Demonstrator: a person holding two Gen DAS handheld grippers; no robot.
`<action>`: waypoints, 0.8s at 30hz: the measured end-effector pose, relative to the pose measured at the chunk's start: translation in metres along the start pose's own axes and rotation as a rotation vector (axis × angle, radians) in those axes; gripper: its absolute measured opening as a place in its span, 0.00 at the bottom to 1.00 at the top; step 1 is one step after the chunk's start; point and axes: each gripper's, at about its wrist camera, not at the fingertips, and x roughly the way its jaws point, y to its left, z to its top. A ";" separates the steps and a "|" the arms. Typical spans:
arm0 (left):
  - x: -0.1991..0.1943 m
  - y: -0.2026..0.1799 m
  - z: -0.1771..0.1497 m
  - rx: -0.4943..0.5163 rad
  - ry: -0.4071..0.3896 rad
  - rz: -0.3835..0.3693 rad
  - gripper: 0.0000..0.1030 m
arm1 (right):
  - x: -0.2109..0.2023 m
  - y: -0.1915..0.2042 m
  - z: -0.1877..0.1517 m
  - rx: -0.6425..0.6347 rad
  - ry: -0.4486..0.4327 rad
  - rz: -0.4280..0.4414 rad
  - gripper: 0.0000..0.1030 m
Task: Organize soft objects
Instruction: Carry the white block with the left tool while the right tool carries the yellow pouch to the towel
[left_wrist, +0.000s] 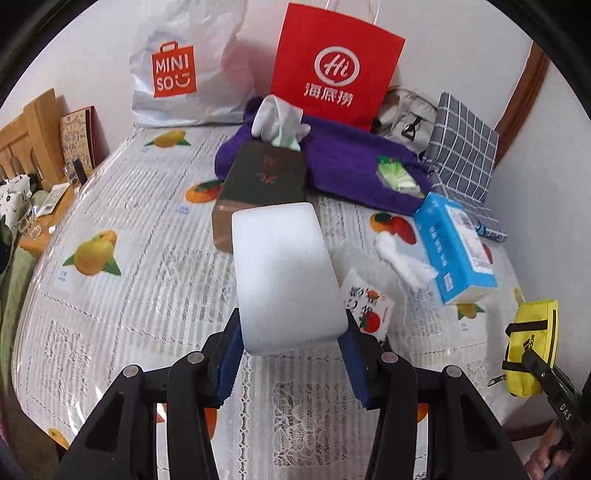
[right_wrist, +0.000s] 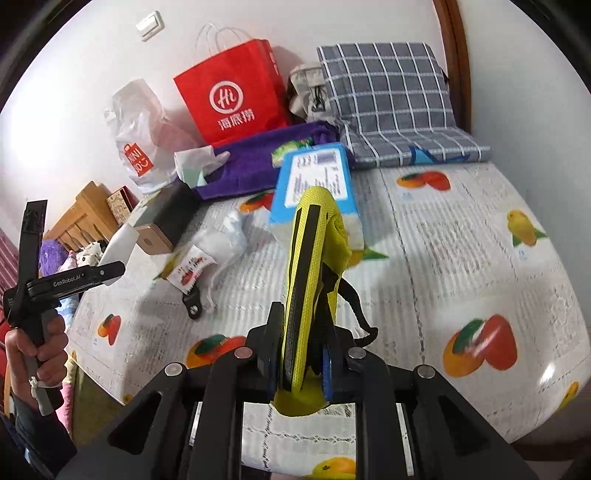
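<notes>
Your left gripper (left_wrist: 291, 347) is clamping a white sponge block (left_wrist: 284, 273) between its blue pads; the block is sticking straight out ahead of the fingers, filling the centre of the left wrist view, lifted clear of the fruit-print tablecloth (left_wrist: 129, 295). The far end of the block is overlapping the dark tissue box (left_wrist: 258, 184) behind it in the frame; whether they are touching, you cannot tell.

Your right gripper (right_wrist: 301, 363) is pinching a yellow pouch (right_wrist: 314, 266) with black stripes, jaws nearly closed on it. The pouch is standing up from between the fingers, rising through the centre of the right wrist view, its black strap (right_wrist: 354, 306) hanging off to the right. From the left wrist view the same pouch is showing at the lower right edge.

In the right wrist view, your left hand (right_wrist: 40, 343) is gripping its tool's handle at the lower left.

Behind both tools:
- a blue tissue box (left_wrist: 454, 251) is lying right of centre, a white wad (left_wrist: 402, 258) just beside it
- a purple towel (left_wrist: 351, 166) is sprawling across the upper middle
- a red paper bag (left_wrist: 332, 66) and a white Miniso bag (left_wrist: 184, 66) are standing against the wall
- a grey checked cushion (right_wrist: 388, 99) is leaning upper right
- a small fruit-print packet (left_wrist: 369, 306) is lying just right of the sponge.
</notes>
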 end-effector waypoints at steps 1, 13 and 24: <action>-0.003 0.000 0.003 0.001 -0.005 -0.004 0.46 | -0.001 0.002 0.003 -0.006 -0.005 0.000 0.17; -0.022 -0.011 0.037 0.043 -0.056 -0.015 0.46 | -0.005 0.022 0.048 -0.064 -0.060 0.008 0.17; -0.020 -0.024 0.055 0.067 -0.062 -0.032 0.46 | 0.005 0.037 0.089 -0.117 -0.088 0.030 0.17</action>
